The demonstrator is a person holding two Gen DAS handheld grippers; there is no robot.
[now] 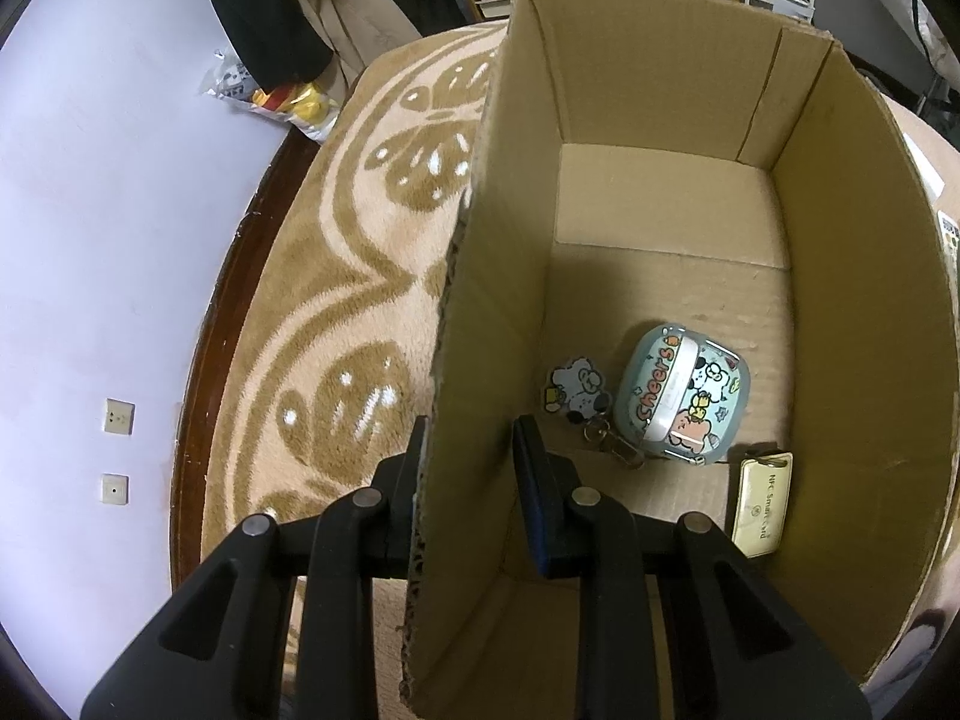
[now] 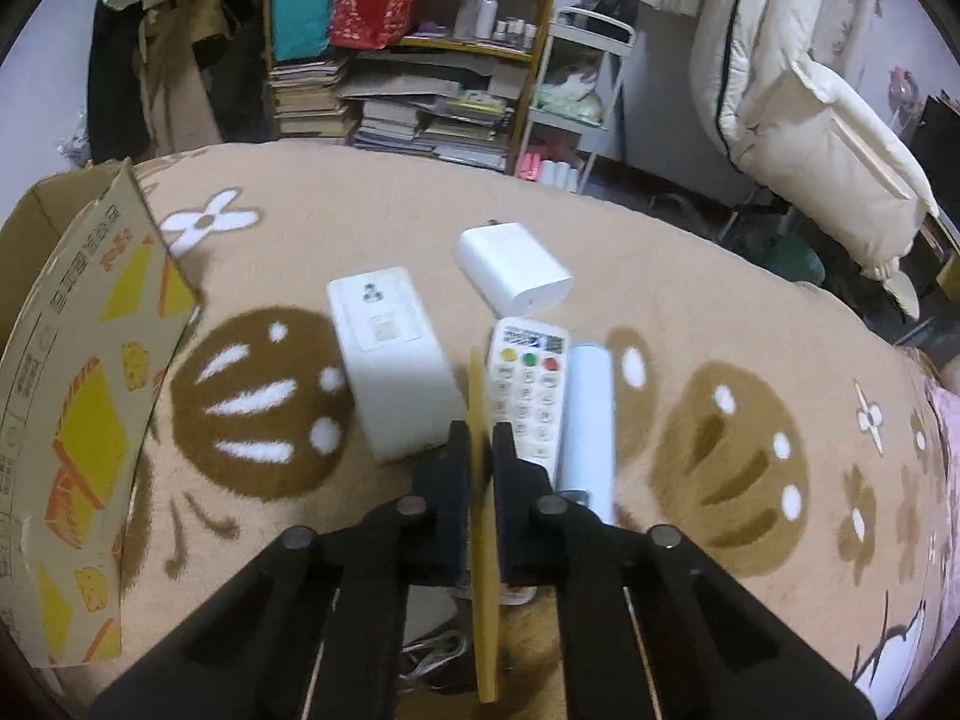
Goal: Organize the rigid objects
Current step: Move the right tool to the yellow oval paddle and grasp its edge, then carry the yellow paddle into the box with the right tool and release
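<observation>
Right gripper [image 2: 480,450]: clamped tight on a thin yellow-brown card [image 2: 485,540], held on edge, flat faces squeezed between the pads, long edge running toward the lens.
Left gripper [image 1: 468,450]: pinching the near left wall of the cardboard box [image 1: 660,90], one finger outside, one inside, pads pressed against the corrugated edge; steadying the box, by the look of it.
Box contents: cartoon-printed earbud case [image 1: 681,396] marked "Sheers" at about 5 o'clock on the box floor; sheep keychain charm [image 1: 576,390] touching it on the 9 o'clock side; NFC smart card tag [image 1: 762,501] lying against the right wall at 4 o'clock.
Still on the blanket [image 2: 660,276]: white socket box [image 2: 393,360] at 11 o'clock from the right fingertips; white charger plug [image 2: 513,267] at 12 o'clock, further off; remote control [image 2: 528,390] just beside the card at 1 o'clock; pale blue cylinder [image 2: 585,420] touching the remote's right side.
Step in hand: pick just made, card off the blanket, carry to the box apparently next.
Box from the right view: printed outer wall at 9 o'clock, well apart from the card.
Next move calls for: swing toward 9 o'clock, clear the box rim, keep the thin card from twisting in the pads, release over bare floor at the far end.
Risk: slim card slipping or pivoting during transit.
</observation>
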